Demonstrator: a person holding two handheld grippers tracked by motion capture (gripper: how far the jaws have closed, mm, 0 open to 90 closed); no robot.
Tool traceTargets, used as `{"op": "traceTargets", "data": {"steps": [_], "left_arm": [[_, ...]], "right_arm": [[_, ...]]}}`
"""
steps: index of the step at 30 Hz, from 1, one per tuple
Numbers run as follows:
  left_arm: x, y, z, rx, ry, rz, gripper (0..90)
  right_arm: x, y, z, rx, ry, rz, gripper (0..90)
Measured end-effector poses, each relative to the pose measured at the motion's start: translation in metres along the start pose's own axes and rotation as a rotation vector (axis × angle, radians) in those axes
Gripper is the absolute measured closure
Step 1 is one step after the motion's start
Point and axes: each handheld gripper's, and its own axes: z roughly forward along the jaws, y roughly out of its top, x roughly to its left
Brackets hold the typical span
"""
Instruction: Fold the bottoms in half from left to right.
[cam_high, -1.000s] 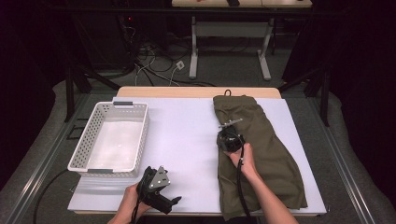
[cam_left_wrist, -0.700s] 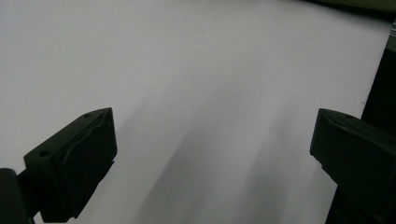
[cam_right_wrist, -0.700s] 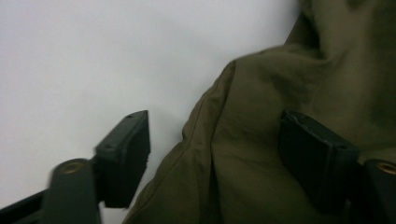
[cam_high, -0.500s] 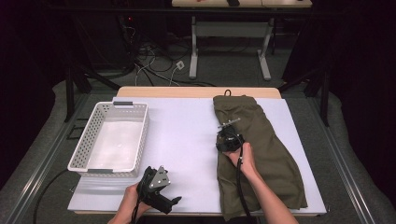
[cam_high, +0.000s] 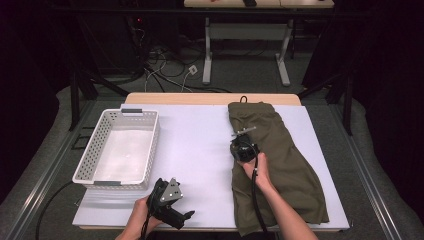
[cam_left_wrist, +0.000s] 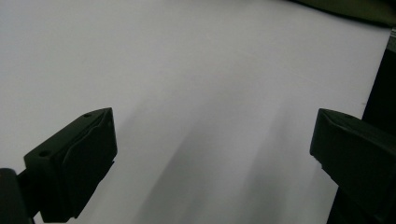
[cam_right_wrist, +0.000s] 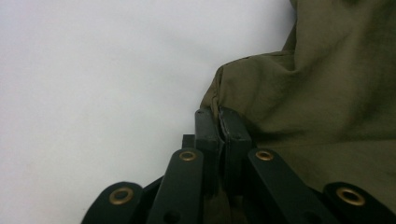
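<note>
So the right gripper (cam_right_wrist: 218, 116) is pinching the left edge of the long olive-green fabric garment (cam_high: 280, 165), roughly halfway down its length, and in the right gripper view both black jaws are pressed flat together with a little ridge of cloth bunching up just past the tips. The garment is lying stretched out on the right half of the white table cover (cam_high: 200, 145), running from about 12 o'clock near the far edge down to about 5 o'clock by the person's right forearm. The left gripper (cam_high: 170, 202) is sitting idle near the front edge at about 7 o'clock, jaws spread wide apart with nothing between them, just bare table underneath. The white perforated plastic basket (cam_high: 120, 147) is waiting at about 9 o'clock, well apart from the cloth. My guess is this is heading toward a fold or a drag. To do it well I'd be keeping the pinch firm on that hem, lifting only slightly and moving slowly so the fabric is not sliding out, and bringing the left gripper over to grab a 2nd point so the cloth is not twisting.
</note>
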Motion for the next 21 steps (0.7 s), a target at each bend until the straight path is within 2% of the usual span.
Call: {"op": "traceTargets", "data": {"steps": [16, 17, 18, 19, 20, 21], "left_arm": [[0.001, -0.001, -0.001, -0.001, 0.003, 0.0, 0.6], [0.001, -0.001, -0.001, -0.002, 0.003, -0.001, 0.6], [0.001, -0.001, -0.001, -0.002, 0.003, -0.001, 0.5], [0.001, -0.001, -0.001, -0.002, 0.003, -0.001, 0.5], [0.001, -0.001, -0.001, -0.002, 0.003, -0.002, 0.6], [0.002, -0.001, -0.001, -0.002, 0.005, -0.003, 0.5]], "right_arm": [[0.015, 0.014, 0.009, 0.002, 0.037, -0.01, 85.7], [0.014, 0.014, 0.008, 0.021, 0.042, -0.01, 81.9], [0.014, 0.014, 0.008, 0.021, 0.042, -0.01, 81.9], [0.012, 0.014, 0.008, 0.007, 0.057, -0.004, 75.2], [0.01, 0.013, 0.003, -0.002, 0.064, -0.022, 56.8], [0.01, 0.012, -0.002, -0.008, 0.06, -0.028, 51.2]]}}
